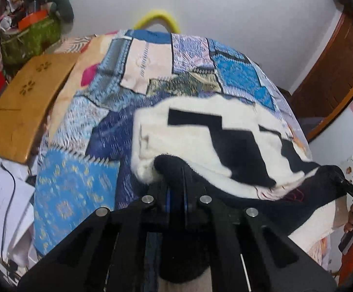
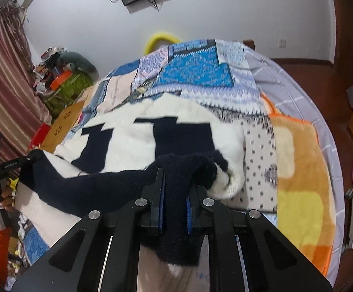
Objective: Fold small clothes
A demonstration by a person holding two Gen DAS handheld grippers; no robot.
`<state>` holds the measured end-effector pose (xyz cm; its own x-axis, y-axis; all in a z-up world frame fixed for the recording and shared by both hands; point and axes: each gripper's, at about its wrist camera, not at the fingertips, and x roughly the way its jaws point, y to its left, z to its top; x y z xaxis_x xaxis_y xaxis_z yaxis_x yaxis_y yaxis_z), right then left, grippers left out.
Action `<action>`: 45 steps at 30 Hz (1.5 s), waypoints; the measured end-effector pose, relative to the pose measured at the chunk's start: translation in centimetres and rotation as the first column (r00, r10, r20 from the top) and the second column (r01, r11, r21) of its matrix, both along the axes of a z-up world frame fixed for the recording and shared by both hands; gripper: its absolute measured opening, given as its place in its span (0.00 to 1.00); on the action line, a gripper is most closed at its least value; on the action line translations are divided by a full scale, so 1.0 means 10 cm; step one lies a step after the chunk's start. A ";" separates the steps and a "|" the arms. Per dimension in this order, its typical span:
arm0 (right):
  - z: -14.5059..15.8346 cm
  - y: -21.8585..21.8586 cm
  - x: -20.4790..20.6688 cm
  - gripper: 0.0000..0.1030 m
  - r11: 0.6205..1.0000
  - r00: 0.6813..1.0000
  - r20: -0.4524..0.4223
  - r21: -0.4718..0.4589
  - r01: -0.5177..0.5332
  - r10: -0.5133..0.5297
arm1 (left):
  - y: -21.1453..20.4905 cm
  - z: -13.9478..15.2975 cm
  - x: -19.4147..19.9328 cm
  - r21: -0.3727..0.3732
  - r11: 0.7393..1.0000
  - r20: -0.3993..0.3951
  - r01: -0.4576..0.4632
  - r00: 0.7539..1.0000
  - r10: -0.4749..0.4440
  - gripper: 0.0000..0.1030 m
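Observation:
A small white knit sweater with dark navy blocks (image 1: 200,131) lies spread on the patchwork bed cover; it also shows in the right wrist view (image 2: 137,136). Its near navy hem is lifted and stretched between both grippers. My left gripper (image 1: 176,182) is shut on the hem's left corner. My right gripper (image 2: 175,182) is shut on the hem's right corner. In the left wrist view the right gripper (image 1: 346,185) shows at the right edge; in the right wrist view the left gripper (image 2: 30,158) shows at the left edge.
The blue patchwork bed cover (image 1: 79,194) fills the bed. An orange and yellow blanket (image 2: 295,170) lies right of the sweater. A wooden board (image 1: 25,107) and a cluttered green box (image 1: 30,36) stand at the left. A yellow ring (image 1: 157,19) rests at the far wall.

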<state>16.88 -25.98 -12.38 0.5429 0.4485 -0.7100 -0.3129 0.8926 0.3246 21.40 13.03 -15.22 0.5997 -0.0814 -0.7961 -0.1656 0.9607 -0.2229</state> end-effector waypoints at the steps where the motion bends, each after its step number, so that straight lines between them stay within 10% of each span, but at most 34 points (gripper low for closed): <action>1: 0.00 0.00 0.03 0.11 1.000 1.000 0.005 -0.002 0.002 -0.002 | 0.02 -0.01 0.07 0.007 1.000 -0.002 -0.006 1.000 0.006 0.07; 13: -0.53 0.09 0.48 0.11 0.996 0.995 -0.093 -0.078 0.030 -0.037 | 0.09 -0.65 0.57 0.052 0.997 -0.138 -0.053 0.989 0.059 0.08; 24: -0.40 0.12 0.44 0.20 0.989 0.991 -0.136 -0.149 -0.023 0.003 | -0.11 -0.58 0.53 0.186 0.982 -0.150 0.032 0.989 -0.004 0.10; 29: -0.31 0.03 0.29 0.48 0.984 0.991 -0.132 -0.178 -0.003 -0.021 | -0.09 -0.45 0.42 0.149 0.988 -0.159 0.027 0.987 -0.003 0.24; 32: -0.26 -0.04 0.21 0.51 0.985 0.990 -0.136 -0.174 0.011 -0.035 | -0.11 -0.33 0.30 0.190 0.982 -0.132 0.006 0.991 0.019 0.61; 45: -0.23 -0.17 -0.22 0.64 0.991 0.987 -0.148 -0.130 0.039 -0.058 | -0.02 -0.39 -0.24 0.132 0.991 -0.184 0.014 0.983 0.011 0.67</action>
